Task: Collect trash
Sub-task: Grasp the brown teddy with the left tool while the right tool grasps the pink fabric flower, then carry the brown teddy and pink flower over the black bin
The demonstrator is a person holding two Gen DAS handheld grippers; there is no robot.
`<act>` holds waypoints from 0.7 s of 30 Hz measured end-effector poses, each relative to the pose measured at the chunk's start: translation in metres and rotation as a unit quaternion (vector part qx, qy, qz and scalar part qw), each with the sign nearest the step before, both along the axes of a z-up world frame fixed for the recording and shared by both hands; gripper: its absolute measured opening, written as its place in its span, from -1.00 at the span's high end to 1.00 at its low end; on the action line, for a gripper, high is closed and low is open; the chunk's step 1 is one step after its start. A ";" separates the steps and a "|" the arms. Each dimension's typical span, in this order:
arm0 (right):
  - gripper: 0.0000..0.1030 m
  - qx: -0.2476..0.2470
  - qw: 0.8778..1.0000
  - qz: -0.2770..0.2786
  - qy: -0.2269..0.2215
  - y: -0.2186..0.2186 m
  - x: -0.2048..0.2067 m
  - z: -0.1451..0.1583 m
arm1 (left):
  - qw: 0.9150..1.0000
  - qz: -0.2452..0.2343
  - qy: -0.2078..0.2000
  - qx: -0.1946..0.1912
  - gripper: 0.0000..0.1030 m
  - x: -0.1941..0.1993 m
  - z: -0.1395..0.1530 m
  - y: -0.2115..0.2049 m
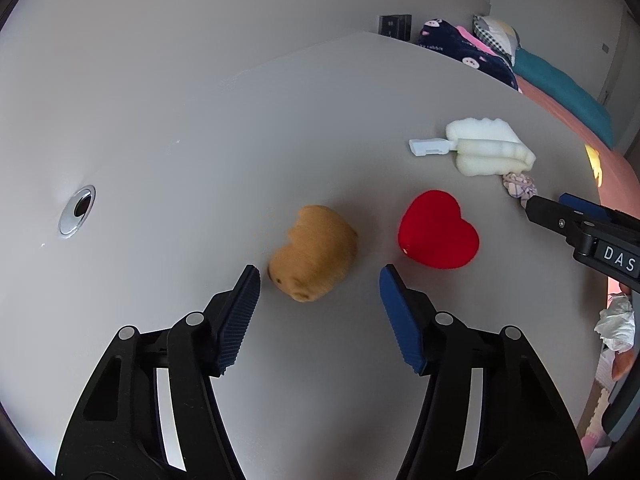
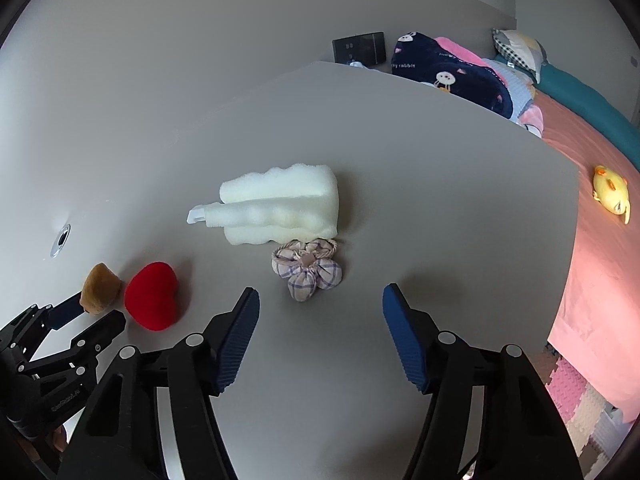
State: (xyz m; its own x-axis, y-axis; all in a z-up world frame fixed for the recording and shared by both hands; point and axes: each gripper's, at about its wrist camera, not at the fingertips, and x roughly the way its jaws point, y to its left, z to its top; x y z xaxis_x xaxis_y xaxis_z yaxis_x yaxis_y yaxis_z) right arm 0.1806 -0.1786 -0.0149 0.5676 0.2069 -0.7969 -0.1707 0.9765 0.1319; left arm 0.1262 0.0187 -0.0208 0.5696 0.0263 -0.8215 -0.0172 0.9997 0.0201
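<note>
Grey and smooth, your table [image 1: 168, 128] runs back to a pale wall, with a bed [image 2: 592, 240] in pink sheets along its right edge. Your left view alone shows a crumpled white wad [image 1: 616, 324] low beyond the table's right edge, and it takes in the metal grommet [image 1: 77, 211] large at the left. Only your right view shows the yellow plush [image 2: 611, 193] lying on the bed and the pink floor mats [image 2: 576, 392] below it.

Your left gripper [image 1: 320, 280] hangs low over the table, tilted down, its jaws spread wide with nothing between them. The brown plush [image 1: 314, 253] lies just ahead of its fingertips, closer to the left finger [image 1: 240, 312], though you cannot tell from this angle whether they touch. The red heart [image 1: 438, 235] sits just beside the plush to the right, a little past the right fingertip.

Your right gripper [image 2: 320, 294] is likewise released, jaws wide, pointing forward and down at the table. The plaid fabric flower [image 2: 308, 268] lies just ahead of it, in line with the gap and nearer the left finger, clear of both pads. The white foam [image 2: 282, 204] lies behind the flower, touching it, with a small white plastic piece [image 2: 197, 214] poking from its left end.

In your right view, the left gripper's fingers bracket the near end of the brown plush.
</note>
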 end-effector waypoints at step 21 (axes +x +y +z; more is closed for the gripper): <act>0.52 -0.034 0.999 0.015 -0.007 0.016 0.006 -0.002 | 1.000 -0.013 -0.008 -0.004 0.30 0.003 -0.001 0.005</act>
State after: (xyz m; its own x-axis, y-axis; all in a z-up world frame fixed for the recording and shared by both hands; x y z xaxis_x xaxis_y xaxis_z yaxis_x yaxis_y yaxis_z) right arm 0.1870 -0.1626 -0.0173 0.5739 0.1689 -0.8013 -0.2017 0.9775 0.0616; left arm 0.1292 0.0233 -0.0215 0.5838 0.0047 -0.8119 0.0095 0.9999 0.0125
